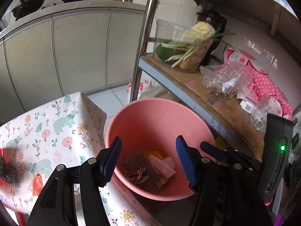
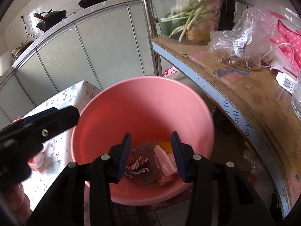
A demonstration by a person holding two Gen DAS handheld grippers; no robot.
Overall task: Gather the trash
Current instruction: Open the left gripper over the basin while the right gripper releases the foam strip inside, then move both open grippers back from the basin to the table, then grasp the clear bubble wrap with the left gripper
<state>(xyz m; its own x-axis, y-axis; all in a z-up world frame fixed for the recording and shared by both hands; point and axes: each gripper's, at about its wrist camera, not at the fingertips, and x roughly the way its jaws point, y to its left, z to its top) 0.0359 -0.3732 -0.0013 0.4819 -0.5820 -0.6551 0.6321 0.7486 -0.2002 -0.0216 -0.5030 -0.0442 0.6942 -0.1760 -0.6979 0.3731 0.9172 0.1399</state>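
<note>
A pink plastic bin stands beside the table and also shows in the right wrist view. In its bottom lie a grey scouring pad, a crumpled purple wrapper, pale pink scraps and a yellow piece. My left gripper is open and empty above the bin's near rim. My right gripper is open and empty over the bin. The right gripper's body also shows at the right in the left wrist view. On the floral tablecloth lie an orange-and-clear wrapper and a steel wool ball.
A metal rack post rises behind the bin. The cardboard-lined shelf on the right holds a clear tub of vegetables, a plastic bag and pink dotted cloth. White cabinets stand behind, with woks on the counter.
</note>
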